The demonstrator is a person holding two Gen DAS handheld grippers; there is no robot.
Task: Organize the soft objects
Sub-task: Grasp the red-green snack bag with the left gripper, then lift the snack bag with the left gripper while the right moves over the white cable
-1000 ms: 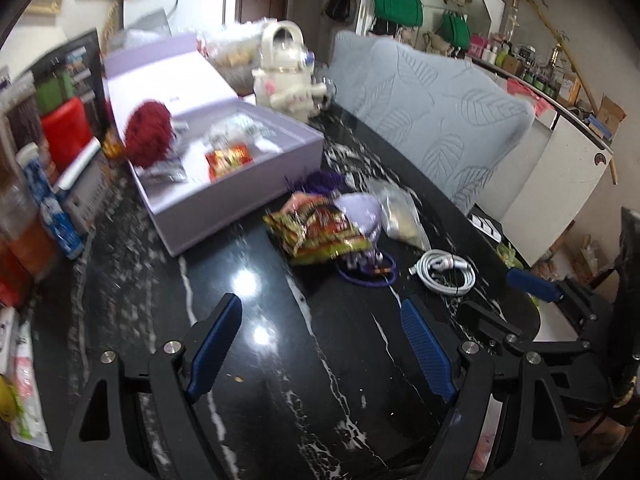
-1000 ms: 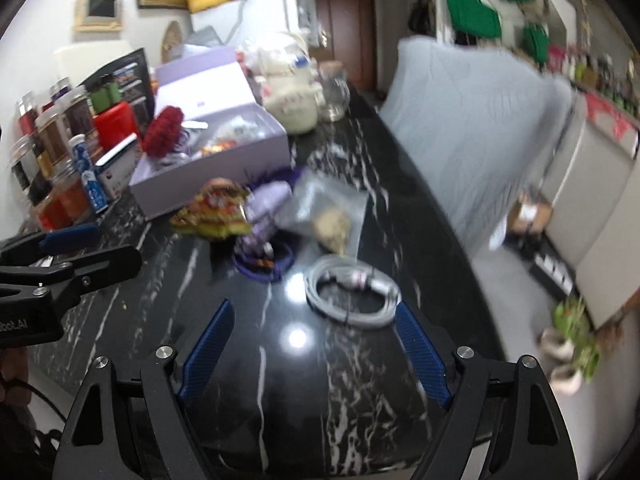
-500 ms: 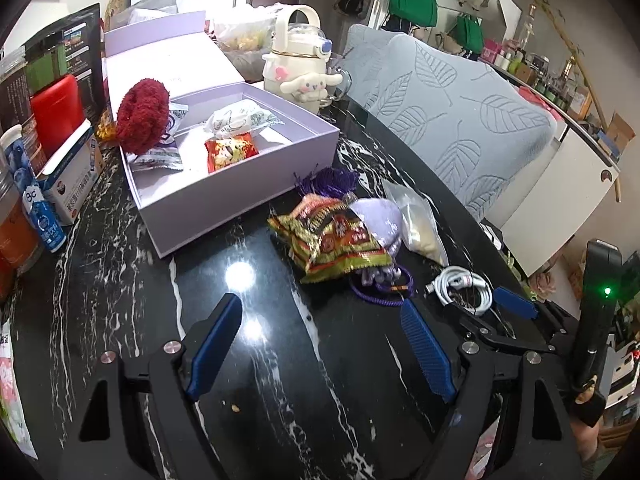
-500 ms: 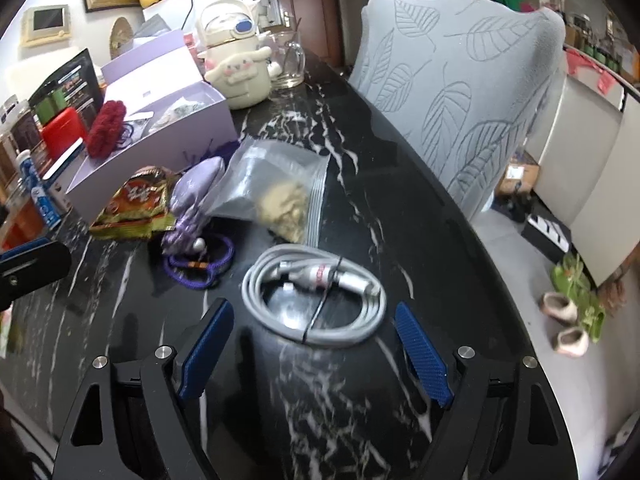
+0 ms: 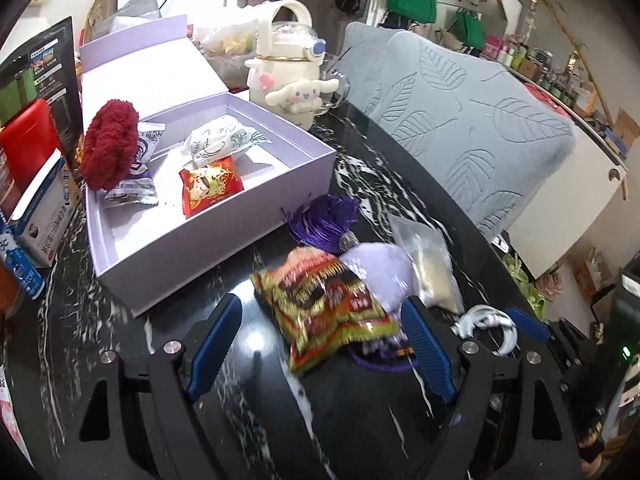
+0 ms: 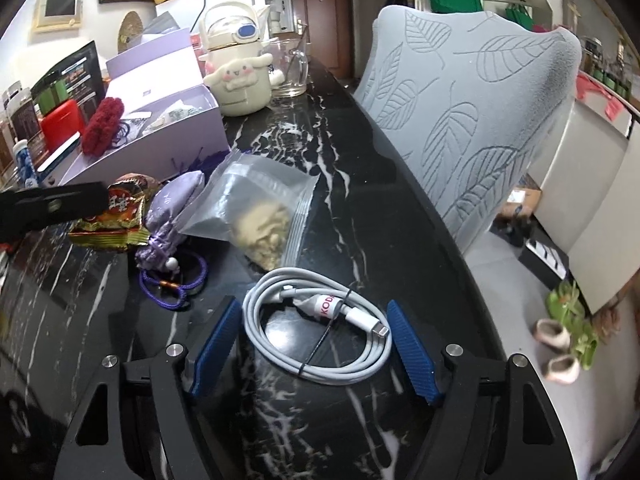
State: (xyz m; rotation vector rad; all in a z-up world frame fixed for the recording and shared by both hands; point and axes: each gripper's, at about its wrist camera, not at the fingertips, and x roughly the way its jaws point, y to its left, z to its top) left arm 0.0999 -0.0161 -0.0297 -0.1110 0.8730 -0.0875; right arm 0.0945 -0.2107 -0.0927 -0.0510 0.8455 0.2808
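Observation:
My left gripper is open low over the black marble table, and a red-green snack packet lies between its blue fingers without being pressed. Behind the packet are a lilac pouch with a purple tassel and a zip bag. My right gripper straddles a coiled white cable. Its jaws are closing, and the pads stand right at the coil's edges. The open lilac box holds a red fluffy scrunchie and several snack packets.
A cream character kettle and a glass mug stand behind the box. Jars, a red tin and cartons line the left side. A grey leaf-patterned chair back rises past the table's curved right edge, with slippers on the floor.
Both grippers moved forward and lower towards the items. The snack packet now lies between the left fingers and the cable between the right ones. The right jaws have narrowed.

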